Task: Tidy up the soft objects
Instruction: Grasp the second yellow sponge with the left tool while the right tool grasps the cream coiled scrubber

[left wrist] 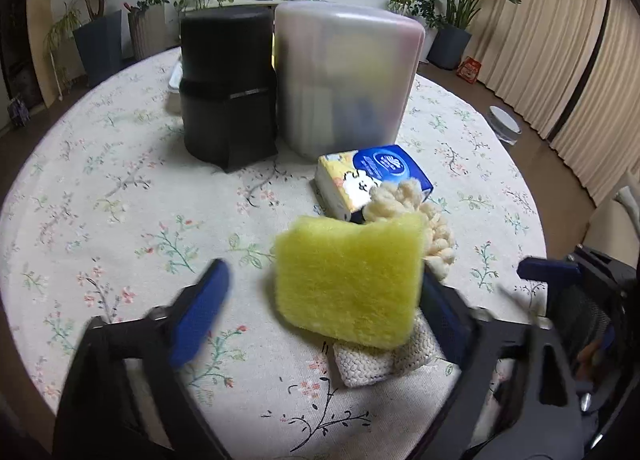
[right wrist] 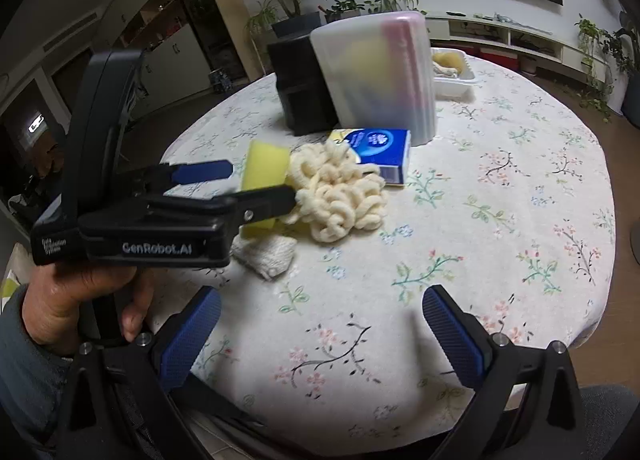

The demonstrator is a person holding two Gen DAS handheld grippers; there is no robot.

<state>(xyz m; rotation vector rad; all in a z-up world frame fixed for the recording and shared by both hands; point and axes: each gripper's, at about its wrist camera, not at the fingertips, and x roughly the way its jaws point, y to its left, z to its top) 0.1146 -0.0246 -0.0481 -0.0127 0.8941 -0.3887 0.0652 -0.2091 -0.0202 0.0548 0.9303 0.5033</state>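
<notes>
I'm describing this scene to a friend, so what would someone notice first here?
The yellow sponge stands out, lying between the pads of the open left claw near the table's front edge, partly over a white knit cloth. Beside it sits a cream chenille mop-like bundle against a blue tissue pack. Behind them stand a black container and a frosted bin.

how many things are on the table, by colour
yellow: 1, sponge
cream or white: 3, chenille mitt, knitted cloth, tray
blue: 1, tissue pack
black: 1, container
frosted: 1, bin
total: 7
</notes>
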